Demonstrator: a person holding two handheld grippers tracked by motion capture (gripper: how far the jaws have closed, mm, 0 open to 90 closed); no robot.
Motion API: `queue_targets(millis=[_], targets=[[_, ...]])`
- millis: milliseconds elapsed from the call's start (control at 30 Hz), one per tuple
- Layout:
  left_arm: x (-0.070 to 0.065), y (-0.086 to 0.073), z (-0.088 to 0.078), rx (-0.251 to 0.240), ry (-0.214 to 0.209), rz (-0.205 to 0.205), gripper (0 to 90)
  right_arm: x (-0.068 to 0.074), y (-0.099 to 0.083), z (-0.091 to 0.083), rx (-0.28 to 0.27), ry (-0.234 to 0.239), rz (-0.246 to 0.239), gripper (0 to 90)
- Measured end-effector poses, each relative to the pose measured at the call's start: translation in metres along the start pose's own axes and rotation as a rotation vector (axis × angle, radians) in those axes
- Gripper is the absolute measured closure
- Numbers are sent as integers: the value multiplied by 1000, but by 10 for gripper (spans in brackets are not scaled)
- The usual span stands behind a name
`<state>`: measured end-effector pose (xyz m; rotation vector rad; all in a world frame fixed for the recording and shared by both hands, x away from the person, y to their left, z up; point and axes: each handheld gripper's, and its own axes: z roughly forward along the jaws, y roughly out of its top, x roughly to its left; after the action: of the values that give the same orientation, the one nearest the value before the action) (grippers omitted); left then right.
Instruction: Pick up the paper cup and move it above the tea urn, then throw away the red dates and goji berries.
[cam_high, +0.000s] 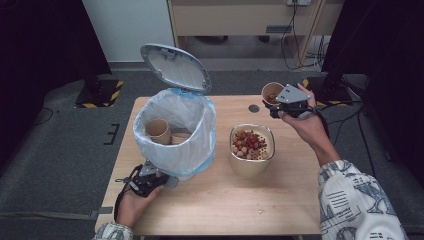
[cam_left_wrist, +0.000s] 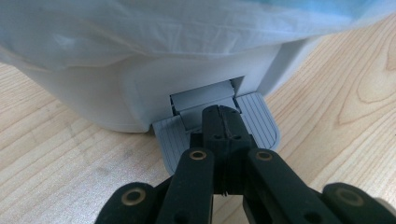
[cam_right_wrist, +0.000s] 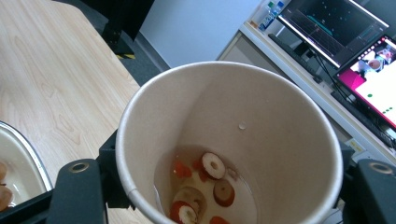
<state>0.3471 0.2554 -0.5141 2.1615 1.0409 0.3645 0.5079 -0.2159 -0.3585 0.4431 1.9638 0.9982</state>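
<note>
From the high view, the left tool (cam_high: 150, 178) sits at the foot of the lined bin (cam_high: 175, 131) on the table (cam_high: 220, 205), lid raised, while the right tool (cam_high: 287, 106) holds a paper cup (cam_high: 271, 92) above the table's far right corner. In the left gripper view, closed jaws press the grey pedal (cam_left_wrist: 261, 126). In the right gripper view, the jaws clamp the cup (cam_right_wrist: 261, 116), with wet fruit slices (cam_right_wrist: 205, 186) at its bottom.

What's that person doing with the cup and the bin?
A person works with a gripper in each hand. The left gripper, jaws shut, presses the pedal of the bin, so its lid stands open. Two paper cups already lie inside. The right gripper holds a paper cup with some liquid and bits of food at the bottom, up beyond a bowl of similar food.
</note>
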Motion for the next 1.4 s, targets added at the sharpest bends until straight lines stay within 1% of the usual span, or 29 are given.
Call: queue_targets(millis=[200,600,733,1000,1200,1400], targets=[[0,0,0,0,0,0,900,0,1,-2,-5,11,-20,286],[0,0,0,-1,-2,-1,900,-1,2,-3,-9,16,-30,285],[0,0,0,-1,-1,-2,900,0,2,-4,-5,22,-42,285],[0,0,0,-2,-4,-2,900,4,4,-5,-9,30,-63,285],[0,0,0,-2,-4,-2,900,9,6,-5,-8,41,-90,285],[0,0,0,-3,-4,-4,900,16,6,-7,-13,46,-139,285]])
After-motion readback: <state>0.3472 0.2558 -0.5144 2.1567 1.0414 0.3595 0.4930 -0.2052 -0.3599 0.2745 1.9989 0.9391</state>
